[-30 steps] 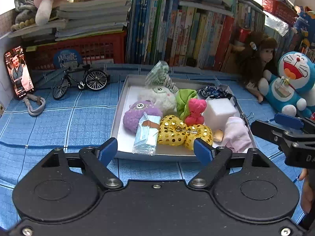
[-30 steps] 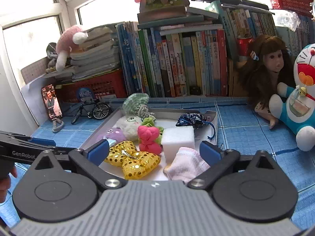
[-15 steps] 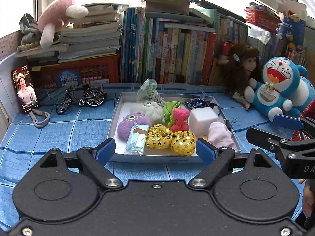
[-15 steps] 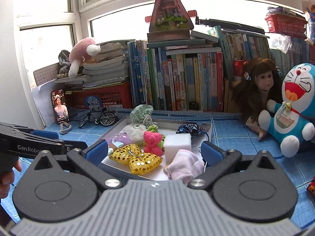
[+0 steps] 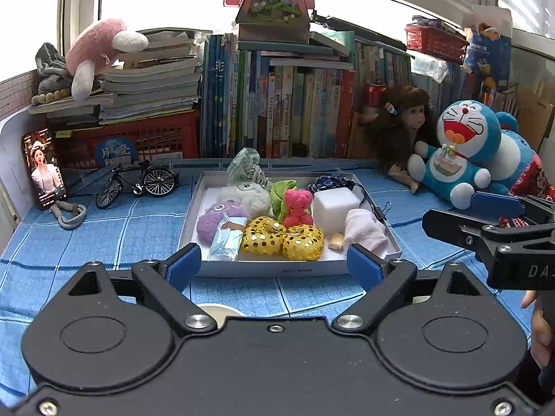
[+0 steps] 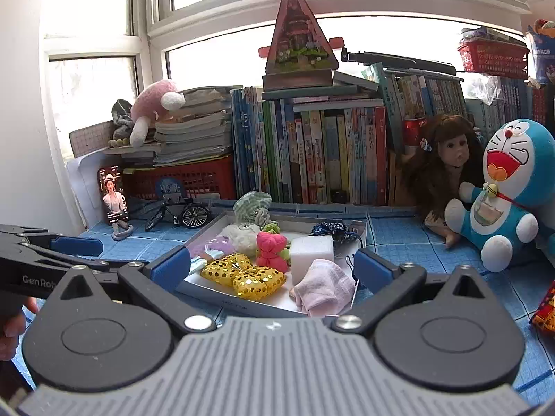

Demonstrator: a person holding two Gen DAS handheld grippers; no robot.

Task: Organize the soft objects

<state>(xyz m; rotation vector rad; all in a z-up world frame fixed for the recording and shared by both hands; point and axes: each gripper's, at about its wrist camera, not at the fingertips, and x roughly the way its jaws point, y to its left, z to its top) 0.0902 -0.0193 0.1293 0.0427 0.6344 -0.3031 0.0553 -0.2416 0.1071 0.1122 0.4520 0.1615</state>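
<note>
A white tray (image 5: 194,208) on the blue cloth holds several soft things: a gold sequin bow (image 5: 282,239), a red plush bear (image 5: 297,206), a white foam cube (image 5: 334,201), a pink cloth (image 5: 366,230), a purple pompom (image 5: 218,216), a mask packet (image 5: 227,239). The tray also shows in the right wrist view (image 6: 208,293). My left gripper (image 5: 274,267) is open and empty, just short of the tray's near edge. My right gripper (image 6: 272,268) is open and empty, over the tray's near right corner by the pink cloth (image 6: 324,289).
A Doraemon plush (image 5: 464,152) and a doll (image 5: 404,128) sit right of the tray. A toy bicycle (image 5: 137,183) and a phone (image 5: 43,168) stand at left. Books (image 5: 288,111) and a red basket (image 5: 138,138) line the back.
Both grippers have drawn back and tilted up from the tray, so the tray looks smaller and the window shows. Both stay open and empty.
</note>
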